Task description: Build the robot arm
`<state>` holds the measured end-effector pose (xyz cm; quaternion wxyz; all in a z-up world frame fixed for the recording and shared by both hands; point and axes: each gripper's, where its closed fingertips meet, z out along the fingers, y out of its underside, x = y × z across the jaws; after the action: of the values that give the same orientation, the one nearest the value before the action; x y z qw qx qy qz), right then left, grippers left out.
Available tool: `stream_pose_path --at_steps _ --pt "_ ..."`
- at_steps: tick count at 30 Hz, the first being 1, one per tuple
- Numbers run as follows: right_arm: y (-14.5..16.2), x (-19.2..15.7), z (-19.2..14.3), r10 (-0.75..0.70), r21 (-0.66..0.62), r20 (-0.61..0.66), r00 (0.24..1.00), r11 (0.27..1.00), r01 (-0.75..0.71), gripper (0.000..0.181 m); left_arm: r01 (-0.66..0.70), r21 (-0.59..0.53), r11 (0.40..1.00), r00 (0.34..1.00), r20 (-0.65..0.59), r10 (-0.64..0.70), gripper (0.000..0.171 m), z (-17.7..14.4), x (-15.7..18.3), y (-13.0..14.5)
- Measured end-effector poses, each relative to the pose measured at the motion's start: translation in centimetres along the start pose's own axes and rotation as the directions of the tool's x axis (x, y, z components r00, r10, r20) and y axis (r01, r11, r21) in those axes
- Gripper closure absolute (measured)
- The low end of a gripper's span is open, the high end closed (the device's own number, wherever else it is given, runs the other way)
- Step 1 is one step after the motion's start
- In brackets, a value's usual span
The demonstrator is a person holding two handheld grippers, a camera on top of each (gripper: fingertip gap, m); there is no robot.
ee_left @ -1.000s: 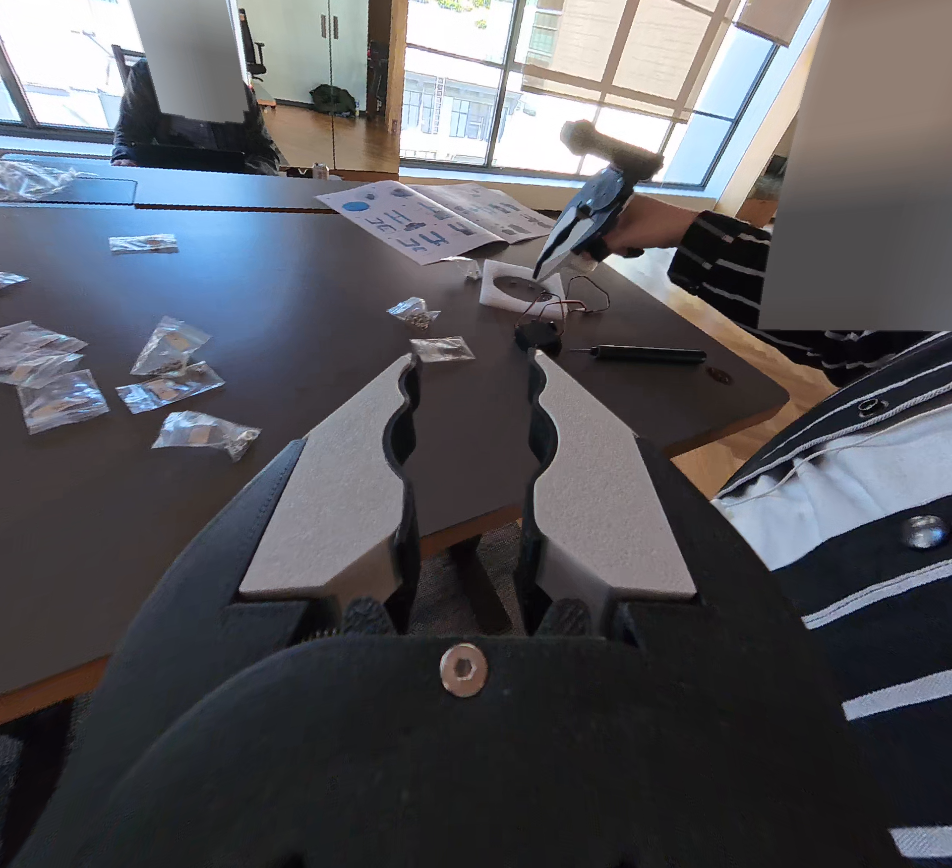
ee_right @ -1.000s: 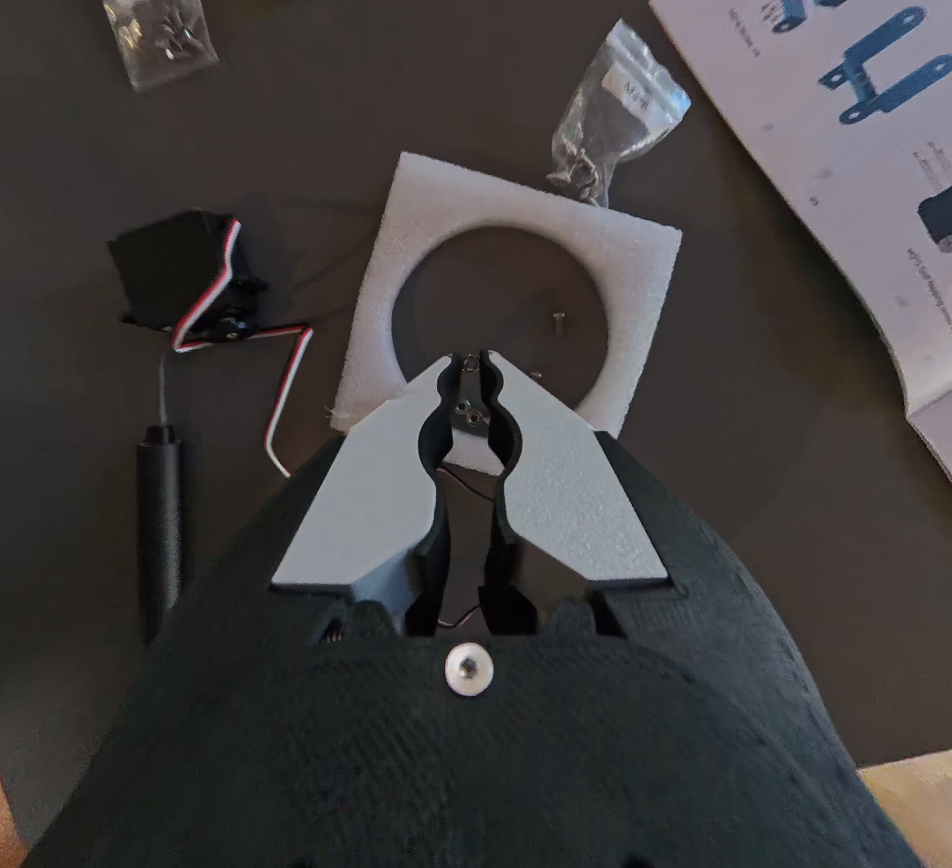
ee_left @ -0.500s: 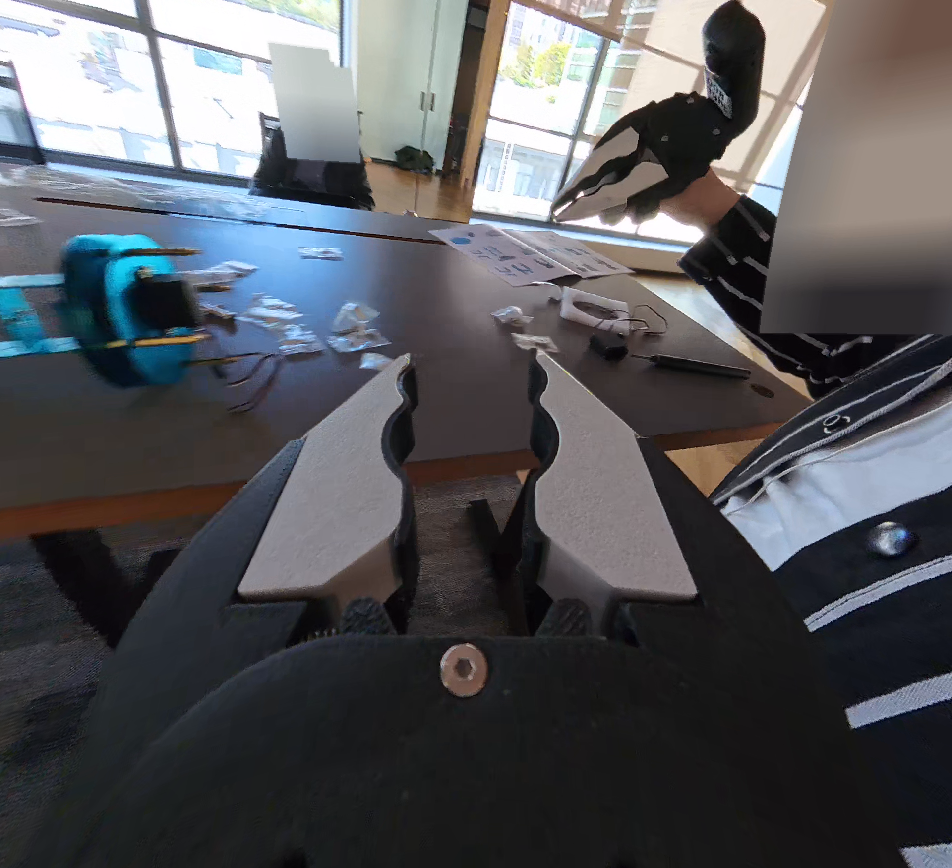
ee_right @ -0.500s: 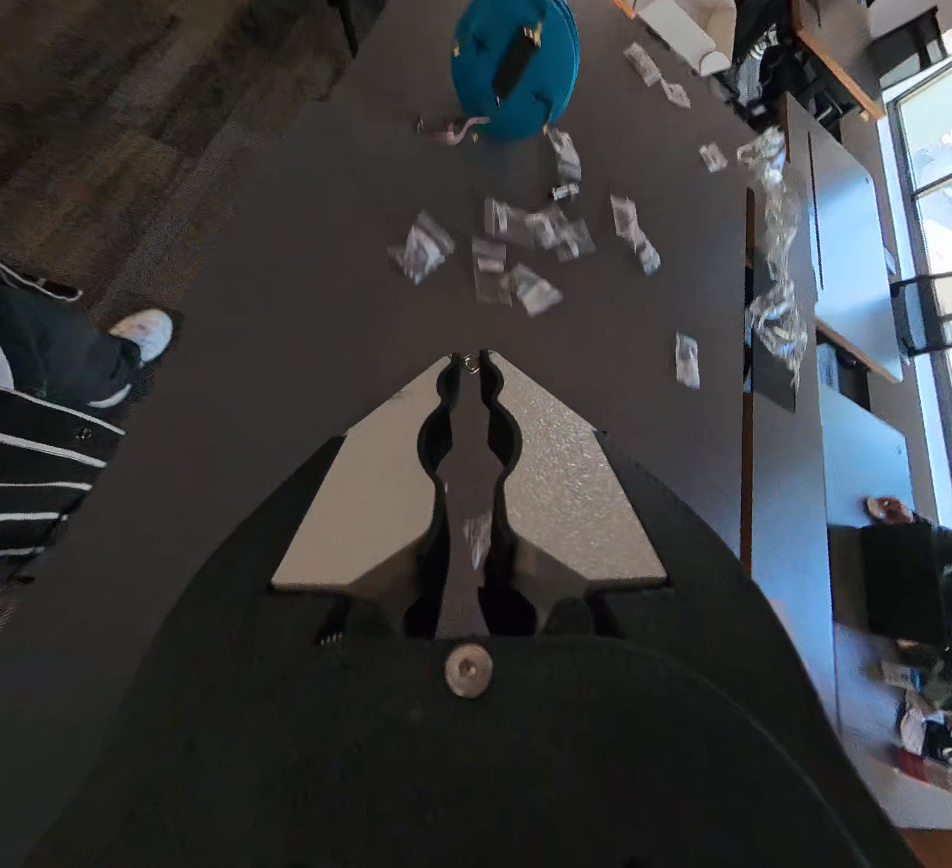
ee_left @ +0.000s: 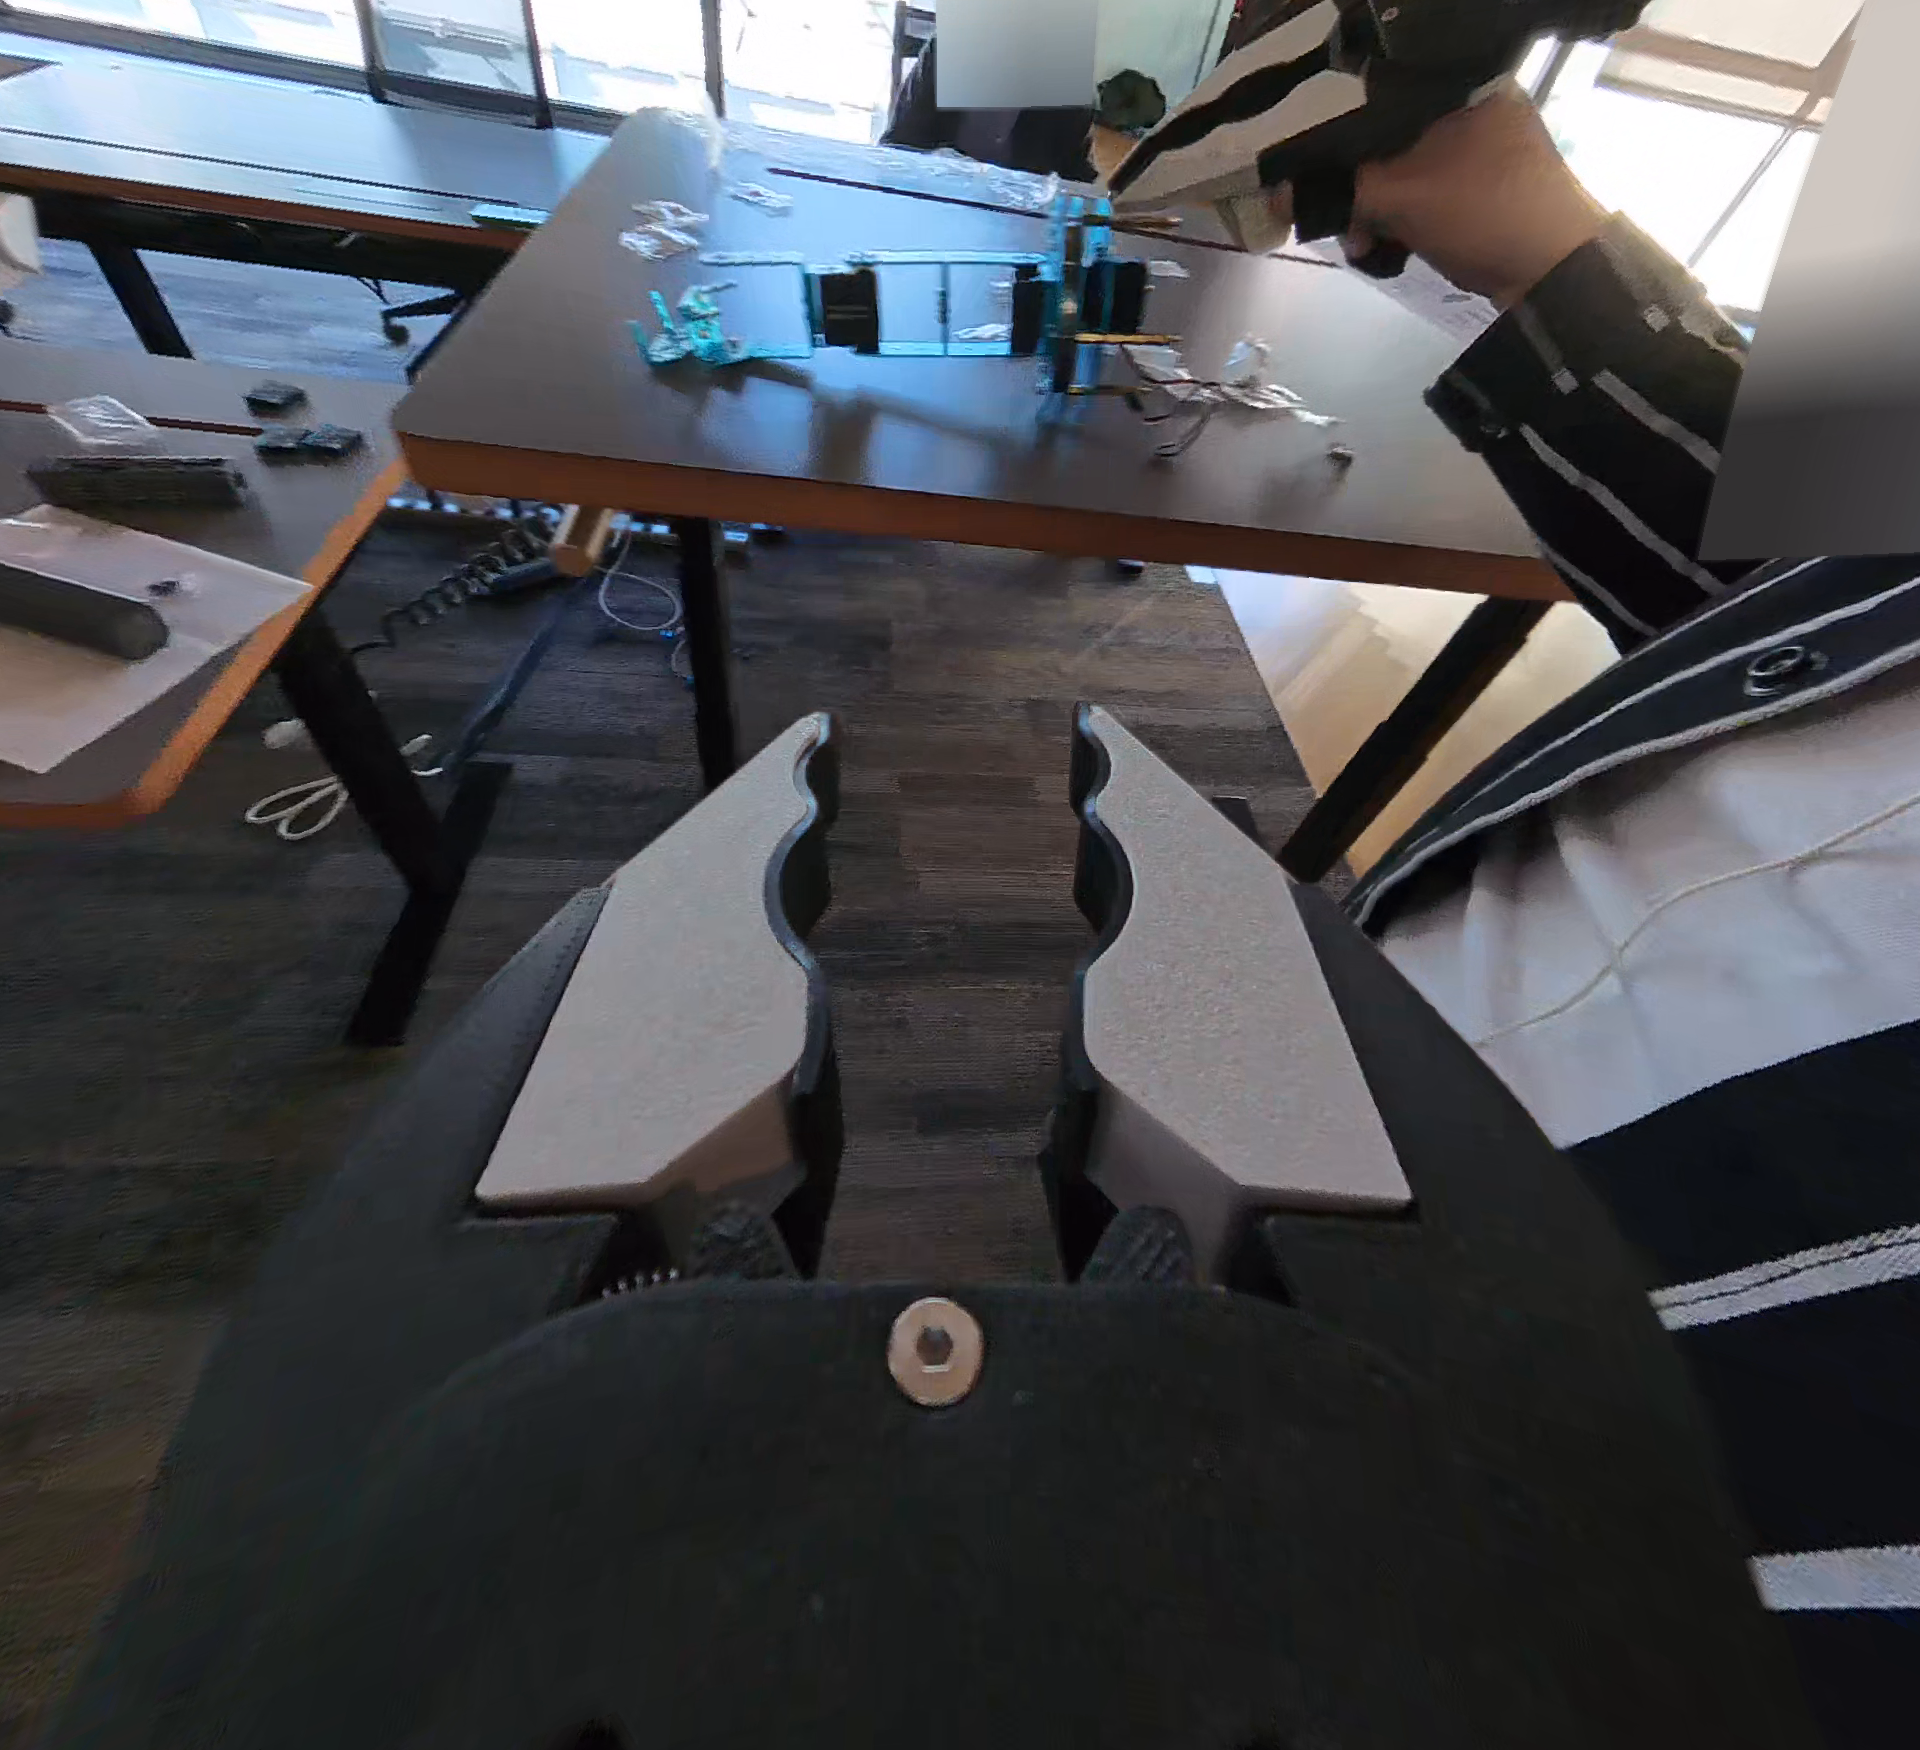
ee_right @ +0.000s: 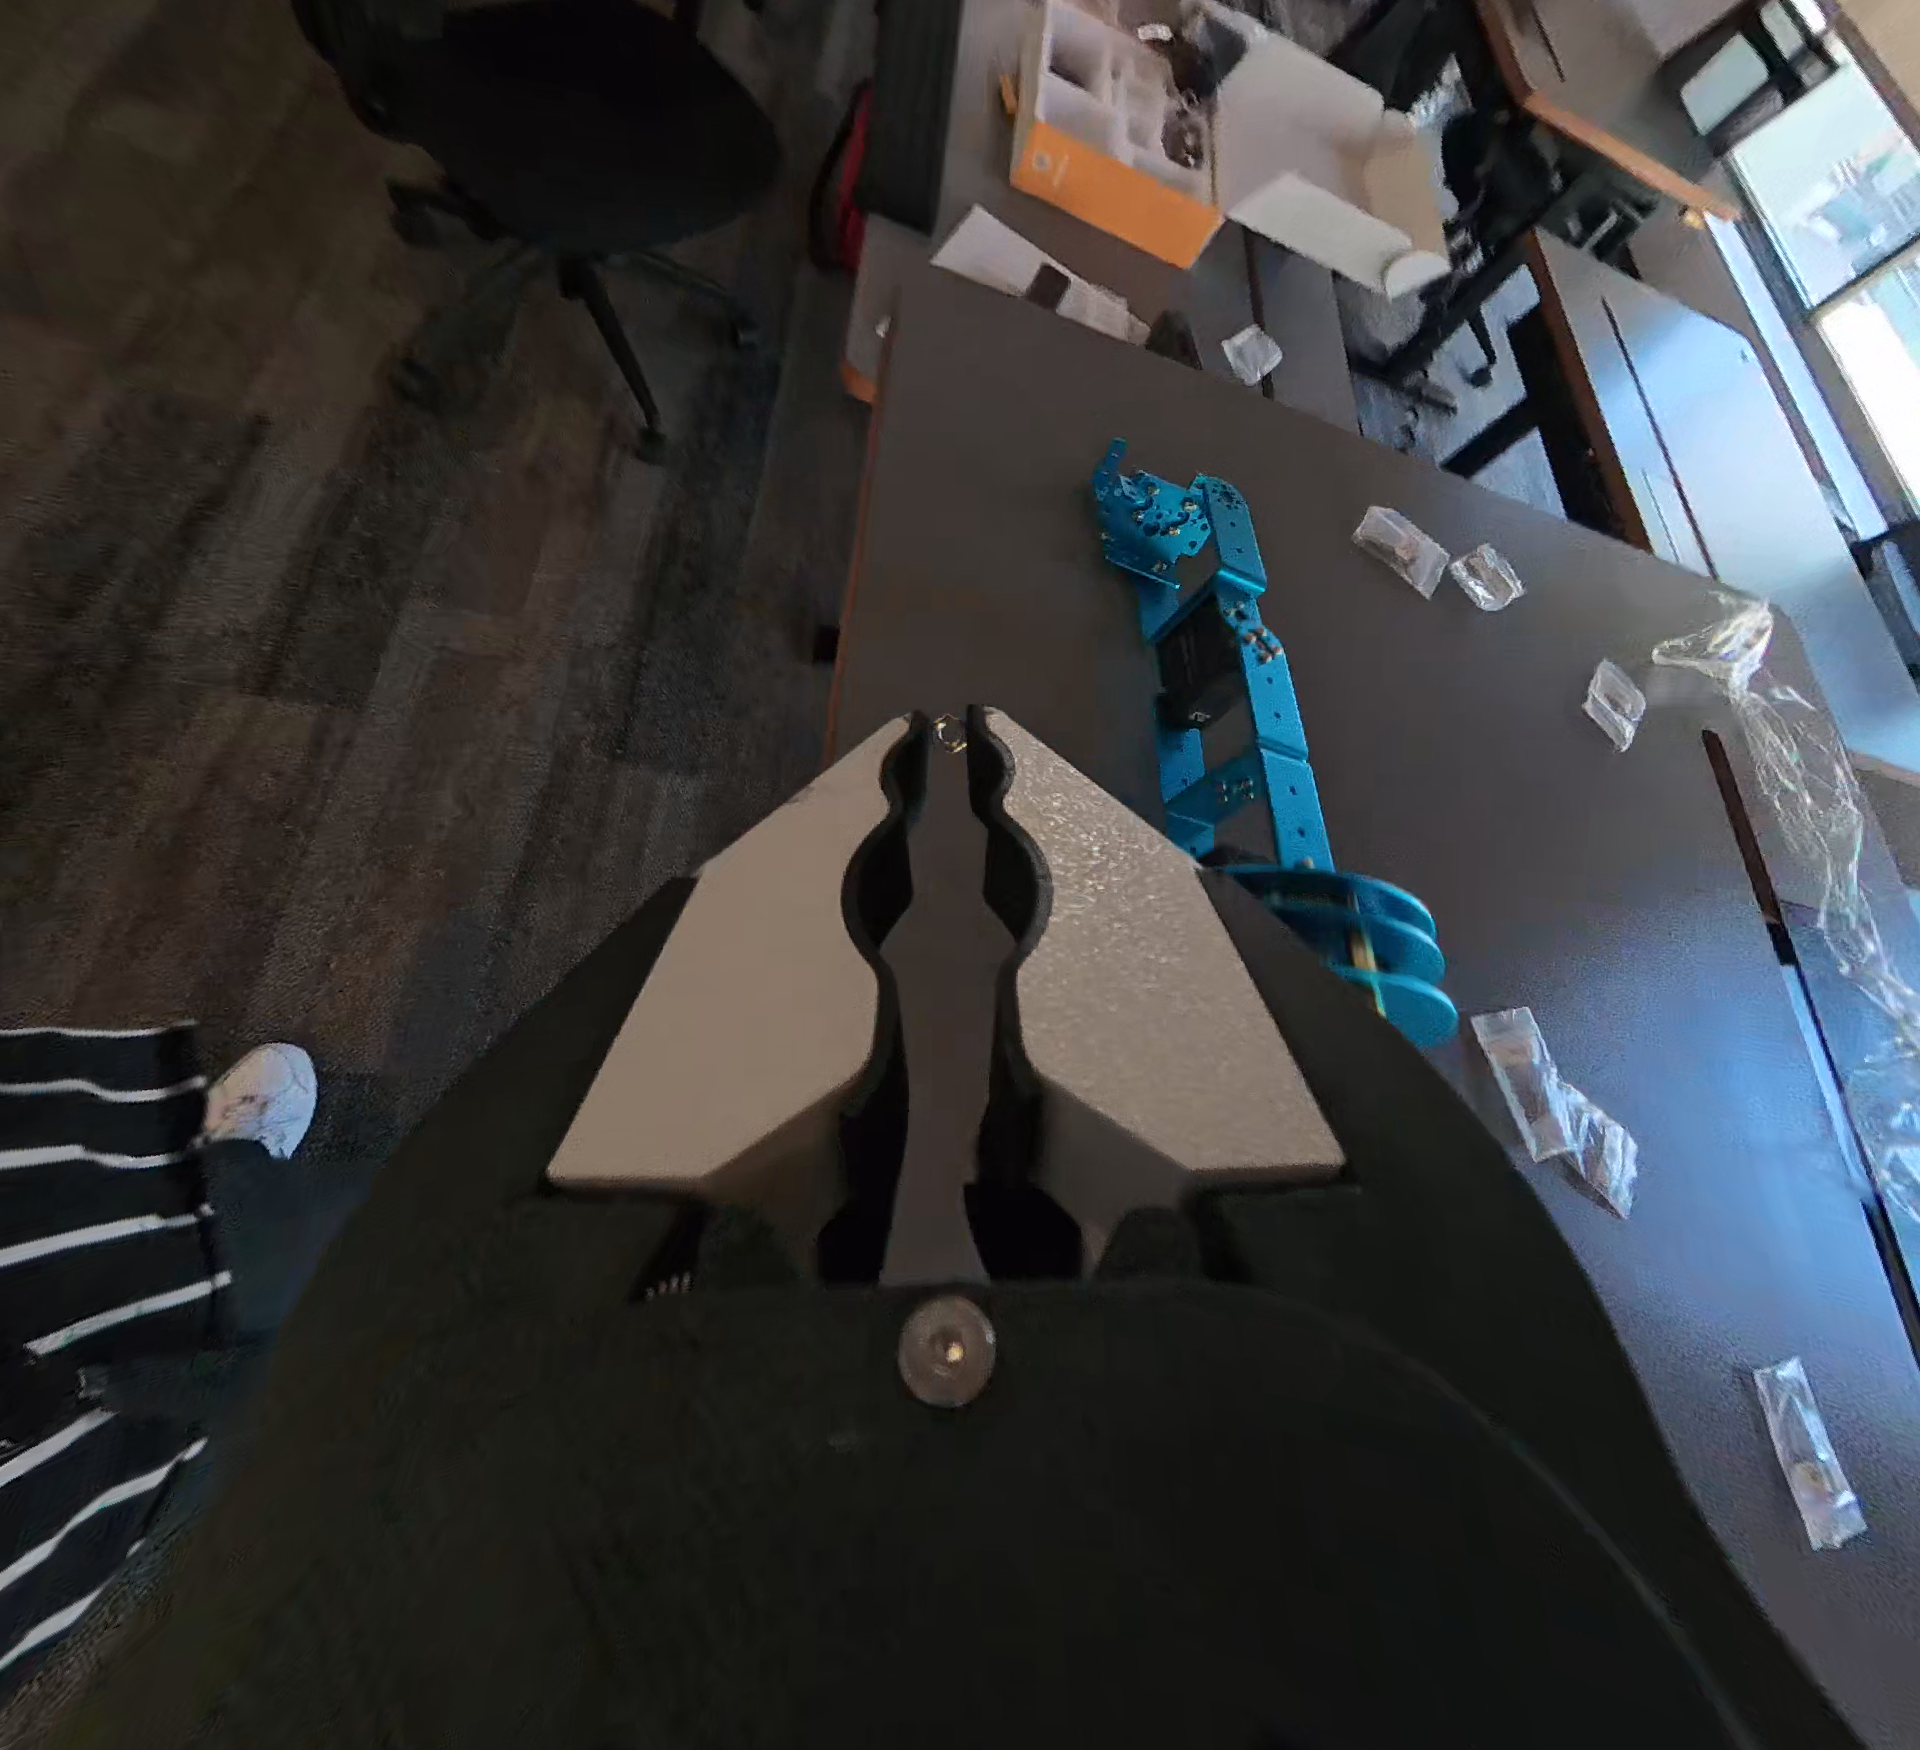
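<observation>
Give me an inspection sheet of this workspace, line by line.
Surface: dark table with an orange edge.
Job's things: blue metal arm kit lying along the table; a small metal ring pinched at the right gripper's tips.
Clutter: small clear bags scattered about; crumpled plastic wrap on the far side.
Grippers: left gripper open, empty, off the table above the carpet; right gripper shut on the ring, raised over the table's edge.
Cables: thin wires by the kit's round base; cords on the floor.
Surroundings: carpet, office chair, open orange box, windows.
</observation>
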<state>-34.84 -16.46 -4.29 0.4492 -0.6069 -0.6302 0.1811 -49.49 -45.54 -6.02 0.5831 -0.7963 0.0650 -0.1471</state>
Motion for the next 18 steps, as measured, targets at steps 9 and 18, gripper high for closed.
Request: stream_pose_path --at_steps 9,18 --pt "-0.4 2.7 9.4 0.114 -0.120 -0.048 0.992 0.986 -0.119 0.176 -0.007 0.070 0.998 0.998 -0.068 0.011 0.130 2.9 -9.9 -4.0" --pt "1.4 6.0 18.4 0.115 -0.218 -0.138 0.984 0.965 -0.143 0.176 -0.062 0.040 0.997 0.981 -0.184 0.068 0.130 11.8 -16.8 -7.3"
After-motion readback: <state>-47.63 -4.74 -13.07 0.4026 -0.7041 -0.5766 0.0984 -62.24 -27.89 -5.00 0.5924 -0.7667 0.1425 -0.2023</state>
